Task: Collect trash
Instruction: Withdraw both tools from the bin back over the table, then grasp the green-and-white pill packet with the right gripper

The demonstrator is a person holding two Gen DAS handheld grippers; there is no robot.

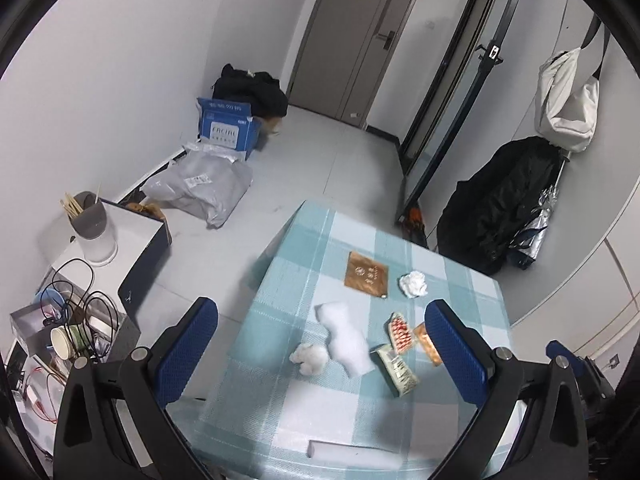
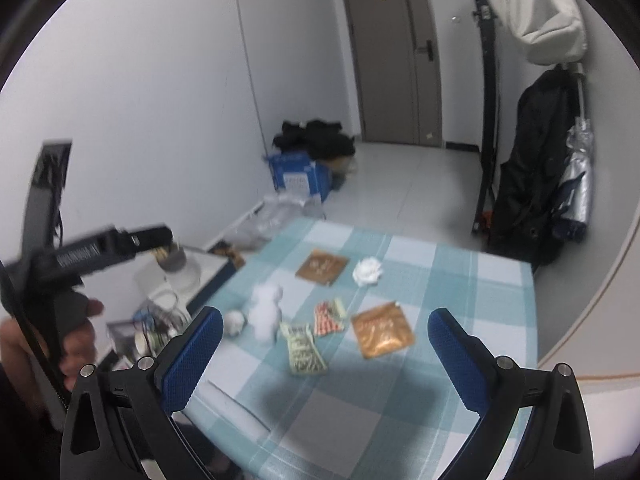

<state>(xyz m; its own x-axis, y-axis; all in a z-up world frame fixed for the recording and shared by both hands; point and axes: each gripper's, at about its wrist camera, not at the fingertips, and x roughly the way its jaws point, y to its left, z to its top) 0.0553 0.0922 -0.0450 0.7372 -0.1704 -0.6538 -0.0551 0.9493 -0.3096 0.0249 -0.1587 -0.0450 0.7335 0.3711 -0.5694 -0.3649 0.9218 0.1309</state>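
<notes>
Trash (image 1: 362, 340) on table (image 1: 448, 272) | both jaws wide, empty

Home room: checked tablecloth (image 1: 304, 248), hung coat (image 1: 500, 208).

A woven-looking checked cloth (image 1: 360, 400) covered the table. On it lay crumpled white tissue paper (image 1: 413, 285), a glossy copper foil packet (image 2: 382, 330), a matt brown paper sleeve (image 1: 367, 274) and soft white foam wrap (image 1: 346, 338). The gripper fingers (image 1: 454, 354) bore rough, dimpled blue pads on matt black plastic.
</notes>
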